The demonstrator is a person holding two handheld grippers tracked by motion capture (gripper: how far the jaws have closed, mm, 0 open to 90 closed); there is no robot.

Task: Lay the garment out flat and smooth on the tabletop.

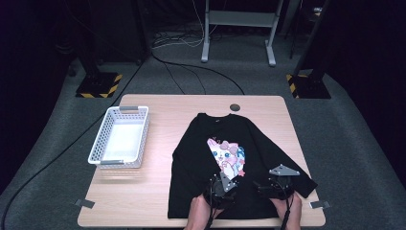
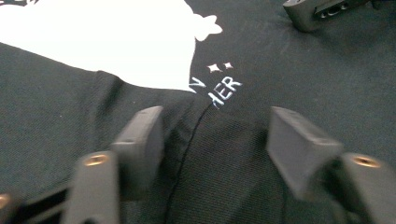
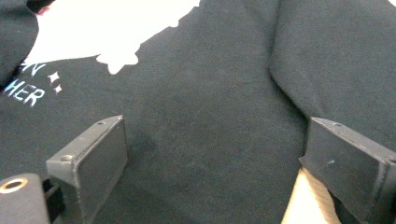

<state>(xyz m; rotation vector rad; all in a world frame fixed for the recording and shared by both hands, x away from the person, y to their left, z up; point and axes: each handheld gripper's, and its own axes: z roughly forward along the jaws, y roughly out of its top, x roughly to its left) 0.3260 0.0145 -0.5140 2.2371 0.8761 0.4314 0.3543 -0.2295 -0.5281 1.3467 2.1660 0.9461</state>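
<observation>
Your left claw [image 2: 215,140] half apart over the shirt [image 1: 239,163] fold, your right claw [image 3: 215,154] apart on its hem, basket [image 1: 119,136] left

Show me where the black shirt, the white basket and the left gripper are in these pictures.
black shirt [image 1: 201,143]: high view, plain cloth left of the print.
white basket [image 1: 95,140]: high view, its left wall.
left gripper [image 2: 215,140]: left gripper view, midway between its fingertips, over the shirt's seam.

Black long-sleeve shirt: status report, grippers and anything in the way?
Left gripper and right gripper both open over the hem. Black long-sleeve shirt flat, sleeves folded in, not gripped. White basket off to the side.
</observation>
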